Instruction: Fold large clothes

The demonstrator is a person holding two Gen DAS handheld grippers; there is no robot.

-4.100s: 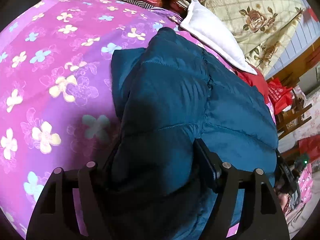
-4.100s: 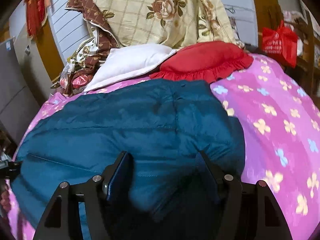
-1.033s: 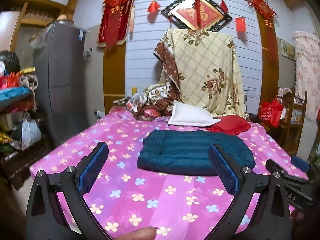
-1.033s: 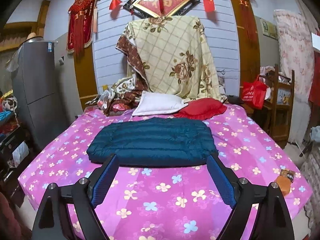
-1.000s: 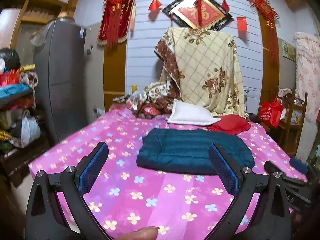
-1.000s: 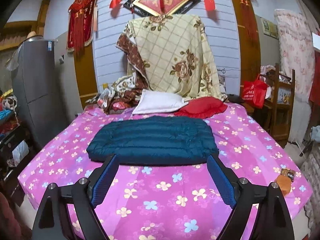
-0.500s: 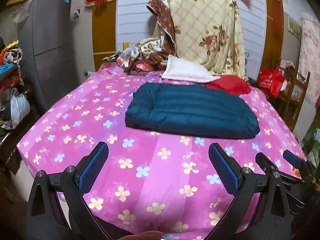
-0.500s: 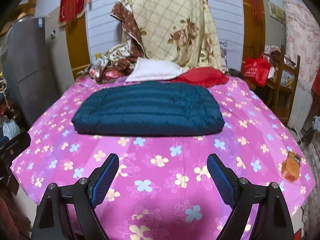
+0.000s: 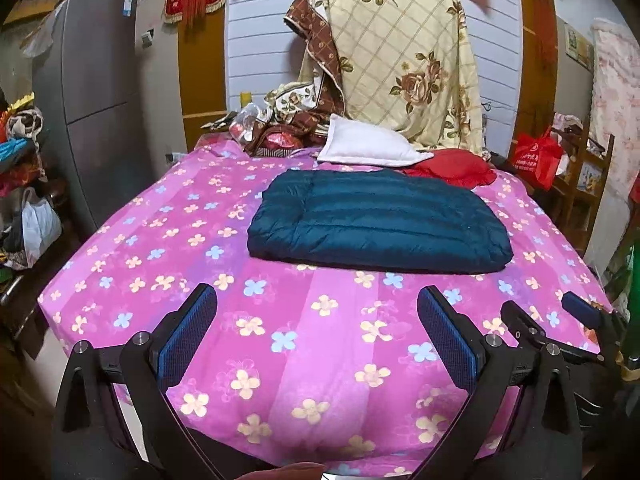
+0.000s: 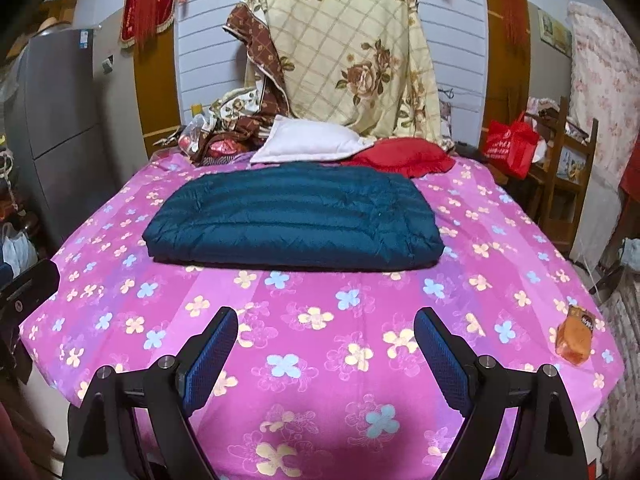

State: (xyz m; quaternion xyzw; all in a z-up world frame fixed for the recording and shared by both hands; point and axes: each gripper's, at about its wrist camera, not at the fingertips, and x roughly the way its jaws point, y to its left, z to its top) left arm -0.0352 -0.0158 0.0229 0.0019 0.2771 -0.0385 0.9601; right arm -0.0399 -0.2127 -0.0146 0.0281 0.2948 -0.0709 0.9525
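A dark teal quilted jacket (image 9: 380,224) lies folded into a flat rectangle on the pink flowered bed sheet (image 9: 312,344); it also shows in the right wrist view (image 10: 296,220). My left gripper (image 9: 318,308) is open and empty, held over the near edge of the bed, well short of the jacket. My right gripper (image 10: 326,328) is open and empty, also near the bed's front edge; it shows at the right of the left wrist view (image 9: 560,320).
A white pillow (image 10: 308,140) and a red cushion (image 10: 404,156) lie behind the jacket, under a hanging floral quilt (image 10: 352,52). An orange packet (image 10: 574,334) lies at the bed's right corner. A grey fridge (image 9: 96,108) stands left, a wooden shelf with a red bag (image 10: 510,148) right.
Earlier both grippers held the jacket on the bed. They have let go and drawn back. In the last second both views tilted down and came slightly closer to the bed.
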